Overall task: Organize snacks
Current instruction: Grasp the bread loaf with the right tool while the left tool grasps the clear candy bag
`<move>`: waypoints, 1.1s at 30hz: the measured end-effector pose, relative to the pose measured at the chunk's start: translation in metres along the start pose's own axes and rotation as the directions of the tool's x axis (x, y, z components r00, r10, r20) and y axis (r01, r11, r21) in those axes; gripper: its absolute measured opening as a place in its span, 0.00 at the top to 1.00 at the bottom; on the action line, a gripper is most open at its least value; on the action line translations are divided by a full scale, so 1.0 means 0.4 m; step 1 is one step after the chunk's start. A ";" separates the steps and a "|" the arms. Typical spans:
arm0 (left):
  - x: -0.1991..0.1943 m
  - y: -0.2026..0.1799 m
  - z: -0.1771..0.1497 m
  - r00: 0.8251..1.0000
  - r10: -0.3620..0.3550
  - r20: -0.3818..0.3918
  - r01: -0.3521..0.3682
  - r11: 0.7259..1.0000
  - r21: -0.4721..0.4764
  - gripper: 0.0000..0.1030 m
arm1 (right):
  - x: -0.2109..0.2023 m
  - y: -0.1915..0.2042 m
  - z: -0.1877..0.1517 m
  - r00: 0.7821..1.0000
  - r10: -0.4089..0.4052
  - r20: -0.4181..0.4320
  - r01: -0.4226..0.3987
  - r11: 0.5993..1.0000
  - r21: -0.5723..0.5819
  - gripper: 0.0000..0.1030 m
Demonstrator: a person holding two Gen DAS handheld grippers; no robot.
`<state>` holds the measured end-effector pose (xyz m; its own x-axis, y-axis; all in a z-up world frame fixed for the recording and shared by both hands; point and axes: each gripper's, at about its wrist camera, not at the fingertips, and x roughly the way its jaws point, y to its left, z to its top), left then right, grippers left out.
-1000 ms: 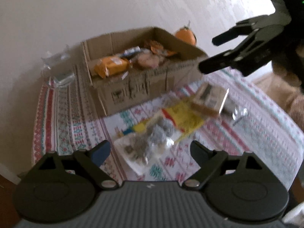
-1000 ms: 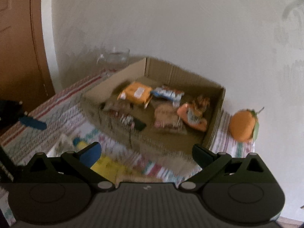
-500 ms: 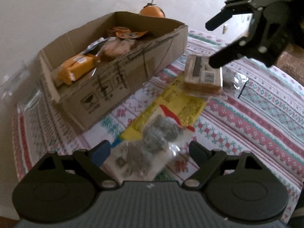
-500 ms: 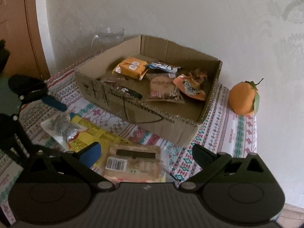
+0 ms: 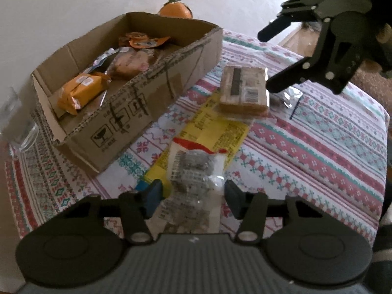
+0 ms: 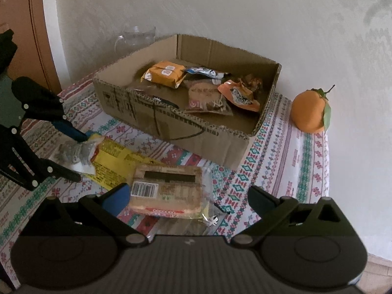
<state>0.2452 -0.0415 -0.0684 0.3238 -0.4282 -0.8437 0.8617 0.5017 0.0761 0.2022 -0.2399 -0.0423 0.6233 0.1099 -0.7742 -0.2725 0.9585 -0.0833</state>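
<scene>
Cardboard box [image 6: 196, 132]: raw brown corrugated board, matt, torn fluted rims, black printed marks. Tablecloth [image 5: 318, 142]: woven cloth, matt, patterned bands. Clear packet [image 5: 196, 169], near: glossy transparent film, crinkled. Yellow packet [image 5: 215, 132]: shiny printed plastic. Tan wrapped block [image 6: 169, 188]: clear glossy wrap with a paper barcode label. Orange packet [image 6: 164, 73] in the box: smooth foil-like film. Glass jug [image 6: 138, 36], far left: clear. Gripper fingers [image 5: 234, 197]: matt black plastic.

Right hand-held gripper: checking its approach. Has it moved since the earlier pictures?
Yes. The right hand-held gripper came down from over the cardboard box to the brown packet.
</scene>
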 end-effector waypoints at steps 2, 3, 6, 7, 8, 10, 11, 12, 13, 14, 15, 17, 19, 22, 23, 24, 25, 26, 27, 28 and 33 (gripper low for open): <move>0.002 -0.001 0.003 1.000 0.001 -0.005 -0.001 1.000 0.011 0.46 | 0.002 0.000 -0.005 1.000 0.004 -0.003 -0.004 1.000 0.001 0.00; 0.006 0.001 0.006 1.000 0.010 -0.004 -0.010 1.000 0.010 0.46 | 0.004 0.000 -0.007 1.000 0.009 -0.004 -0.009 1.000 0.001 0.00; 0.016 0.005 0.015 1.000 0.011 -0.009 -0.011 1.000 0.002 0.46 | 0.014 0.001 -0.012 0.999 0.031 -0.012 -0.031 0.999 0.005 0.00; 0.015 0.006 0.019 1.000 0.008 -0.011 -0.008 1.000 -0.002 0.51 | 0.017 0.002 -0.013 0.999 0.042 -0.016 -0.042 0.999 0.006 0.00; 0.013 0.005 0.021 1.000 0.008 -0.011 -0.008 1.000 -0.001 0.52 | 0.020 0.004 -0.014 0.998 0.055 -0.017 -0.055 0.998 0.006 0.00; 0.009 -0.002 0.022 1.000 0.010 -0.011 -0.010 1.000 -0.003 0.52 | 0.026 0.009 -0.012 0.997 0.069 -0.019 -0.069 0.998 0.013 0.00; 0.006 -0.006 0.020 1.000 0.013 -0.004 -0.013 1.000 0.001 0.52 | 0.030 0.013 -0.010 0.997 0.074 -0.021 -0.074 0.997 0.015 0.00; 0.004 -0.009 0.019 1.000 0.015 -0.001 -0.015 1.000 0.002 0.52 | 0.035 0.018 -0.008 0.997 0.076 -0.019 -0.076 0.997 0.019 0.00; 0.004 -0.010 0.018 1.000 0.015 -0.001 -0.015 1.000 -0.002 0.53 | 0.040 0.022 -0.005 0.997 0.081 -0.021 -0.080 0.997 0.022 0.00; 0.003 -0.010 0.017 1.000 0.015 0.000 -0.015 1.000 -0.008 0.53 | 0.047 0.025 -0.002 0.996 0.087 -0.022 -0.086 0.996 0.024 0.00; 0.003 -0.007 0.018 1.000 0.013 0.003 -0.013 1.000 -0.016 0.53 | 0.053 0.029 0.001 0.996 0.090 -0.023 -0.089 0.996 0.024 0.00; 0.001 -0.003 0.020 1.000 0.009 0.004 -0.009 1.000 -0.028 0.53 | 0.066 0.039 0.004 0.998 0.063 -0.025 -0.063 0.998 0.014 0.00; -0.001 0.000 0.021 1.000 0.008 0.005 -0.008 0.999 -0.036 0.53 | 0.077 0.047 0.007 0.999 0.043 -0.025 -0.043 0.999 -0.001 0.00; -0.002 0.003 0.023 1.000 0.013 0.008 -0.013 0.999 -0.047 0.53 | 0.087 0.048 0.012 1.000 0.017 -0.027 -0.017 1.000 -0.013 0.00; -0.004 0.003 0.024 1.000 0.011 0.012 -0.011 0.999 -0.051 0.53 | 0.090 0.047 0.015 1.000 0.013 -0.027 -0.013 1.000 -0.012 0.00; -0.005 0.002 0.024 1.000 0.012 0.015 -0.012 0.998 -0.055 0.53 | 0.090 0.044 0.018 1.000 0.007 -0.022 -0.007 1.000 -0.007 0.00; -0.007 0.002 0.024 1.000 0.013 0.019 -0.012 0.998 -0.057 0.53 | 0.090 0.040 0.021 1.000 0.002 -0.016 -0.002 1.000 0.002 0.00; -0.008 0.003 0.025 1.000 0.009 0.023 -0.008 0.998 -0.060 0.53 | 0.092 0.035 0.025 1.000 0.006 -0.015 -0.005 1.000 0.011 0.00; -0.009 0.003 0.025 1.000 0.007 0.024 -0.005 0.998 -0.063 0.53 | 0.097 0.031 0.029 1.000 0.013 -0.020 -0.013 1.000 0.016 0.00; -0.010 0.003 0.026 1.000 0.006 0.025 -0.004 0.998 -0.065 0.53 | 0.102 0.030 0.032 1.000 0.013 -0.027 -0.013 1.000 0.014 0.00; -0.011 0.007 0.026 1.000 0.001 0.021 0.001 0.995 -0.095 0.53 | 0.124 0.030 0.035 0.997 0.040 -0.058 -0.040 0.999 0.010 0.08</move>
<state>0.2503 -0.0460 -0.0590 0.3326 -0.4432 -0.8324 0.8209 0.5705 0.0242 0.2402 -0.2195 -0.0731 0.5679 0.1327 -0.8123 -0.2900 0.9559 -0.0466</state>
